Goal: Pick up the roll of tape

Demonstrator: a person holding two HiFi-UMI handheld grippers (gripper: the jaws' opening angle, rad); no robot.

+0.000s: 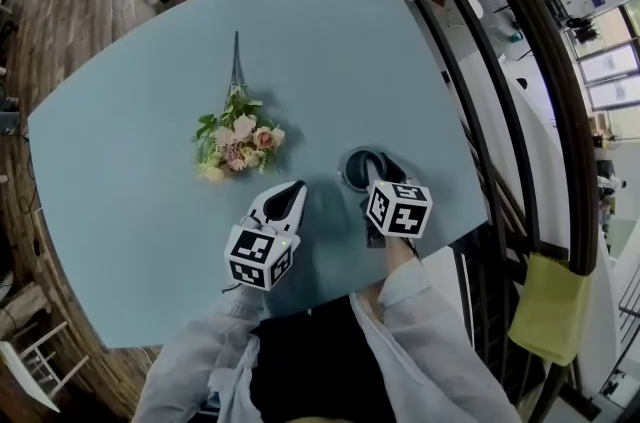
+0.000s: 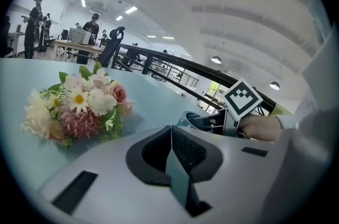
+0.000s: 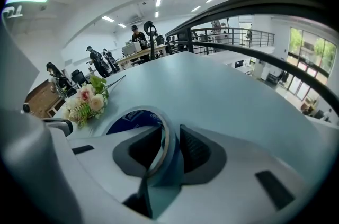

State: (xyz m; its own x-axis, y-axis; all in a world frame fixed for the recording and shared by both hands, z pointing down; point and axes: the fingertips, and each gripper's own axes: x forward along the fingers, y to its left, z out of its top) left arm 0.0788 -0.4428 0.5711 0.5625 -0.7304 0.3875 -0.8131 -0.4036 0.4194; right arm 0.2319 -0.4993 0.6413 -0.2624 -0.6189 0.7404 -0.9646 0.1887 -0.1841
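Note:
The roll of tape [image 1: 356, 163] is a grey-blue ring lying flat on the pale blue table [image 1: 120, 181], near its right edge. My right gripper [image 1: 376, 175] reaches down onto it. In the right gripper view the roll of tape [image 3: 132, 118] has its near wall standing between the jaws, one pad inside the ring and one outside, both against it; my right gripper [image 3: 170, 146] is shut on it. My left gripper [image 1: 291, 193] hovers just left of the roll, shut and empty. In the left gripper view, the left gripper [image 2: 170, 135] points past the tape [image 2: 190, 118].
A bunch of artificial flowers [image 1: 238, 143] lies left of the tape, its stem pointing away. A dark curved railing [image 1: 500, 111] runs close past the table's right edge, with a yellow cloth [image 1: 548, 306] hung on it. Chairs stand beyond the far edge.

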